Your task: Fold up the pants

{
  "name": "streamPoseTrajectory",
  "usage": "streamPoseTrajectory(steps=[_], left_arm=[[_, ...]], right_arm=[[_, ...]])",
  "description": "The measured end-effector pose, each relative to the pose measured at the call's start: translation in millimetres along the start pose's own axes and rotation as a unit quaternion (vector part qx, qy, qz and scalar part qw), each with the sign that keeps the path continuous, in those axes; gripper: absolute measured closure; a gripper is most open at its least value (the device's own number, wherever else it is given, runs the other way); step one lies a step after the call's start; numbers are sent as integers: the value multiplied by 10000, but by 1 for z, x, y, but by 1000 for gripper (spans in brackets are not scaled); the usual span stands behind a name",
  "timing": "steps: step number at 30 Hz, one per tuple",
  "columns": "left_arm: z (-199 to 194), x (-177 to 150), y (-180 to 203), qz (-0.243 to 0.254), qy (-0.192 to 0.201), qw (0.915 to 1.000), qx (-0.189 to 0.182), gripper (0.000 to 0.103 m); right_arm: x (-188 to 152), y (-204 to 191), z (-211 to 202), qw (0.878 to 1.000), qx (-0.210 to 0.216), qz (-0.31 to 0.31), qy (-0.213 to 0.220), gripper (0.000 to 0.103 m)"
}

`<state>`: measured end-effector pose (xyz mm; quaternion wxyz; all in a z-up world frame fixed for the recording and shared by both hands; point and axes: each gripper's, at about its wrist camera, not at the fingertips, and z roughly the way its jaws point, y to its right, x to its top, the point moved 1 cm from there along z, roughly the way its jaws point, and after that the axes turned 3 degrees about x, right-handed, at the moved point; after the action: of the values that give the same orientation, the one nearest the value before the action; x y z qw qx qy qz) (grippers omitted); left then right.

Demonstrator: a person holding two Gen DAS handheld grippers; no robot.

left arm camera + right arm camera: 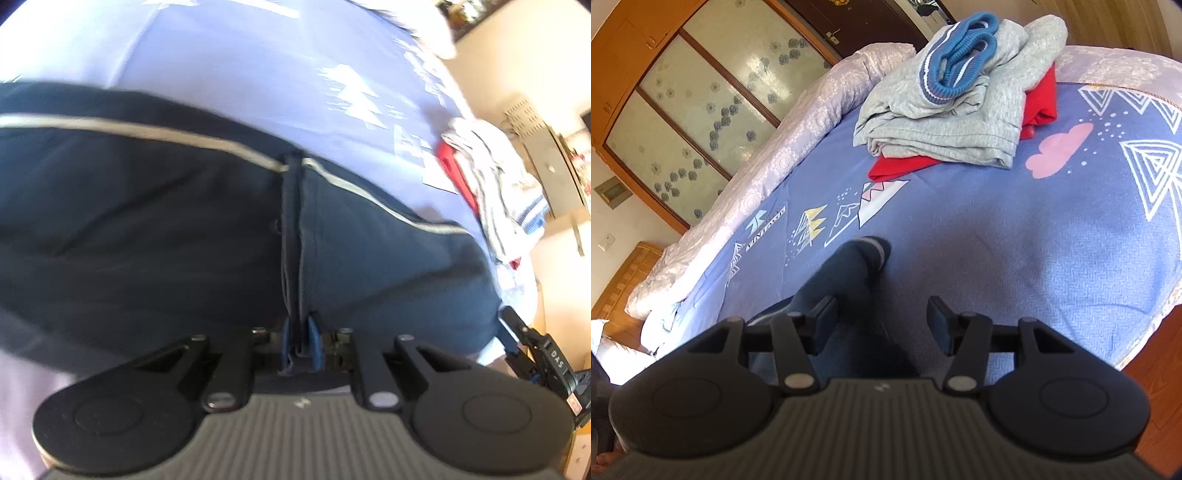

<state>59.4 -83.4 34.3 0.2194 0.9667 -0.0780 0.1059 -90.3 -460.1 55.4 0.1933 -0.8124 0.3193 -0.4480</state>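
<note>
I have my left fingers (298,341) pinching a fold of the pants (147,229), right fingers (882,325) spread empty over a leg; next I judge I must grip that leg.

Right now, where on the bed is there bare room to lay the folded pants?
Free: the blue blanket between the pile of folded clothes and the right tool, out toward the triangle prints. Crowded: the far corner under the pile, and left of the tool, where the dark pants lie.
</note>
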Motion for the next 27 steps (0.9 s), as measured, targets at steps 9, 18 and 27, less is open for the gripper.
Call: streamPoseTrajectory(steps=[9, 18, 27], left_arm=[[-12, -4, 0, 130, 289, 9990, 315, 73], [-20, 51, 63, 886, 722, 9933, -155, 72], [81, 71, 210, 2185, -477, 9734, -497, 49]], right_arm=[[-5, 11, 5, 9971, 291, 698, -115, 39], [-2, -7, -17, 9950, 942, -133, -290, 37], [-16, -12, -12, 9811, 893, -1507, -824, 37]])
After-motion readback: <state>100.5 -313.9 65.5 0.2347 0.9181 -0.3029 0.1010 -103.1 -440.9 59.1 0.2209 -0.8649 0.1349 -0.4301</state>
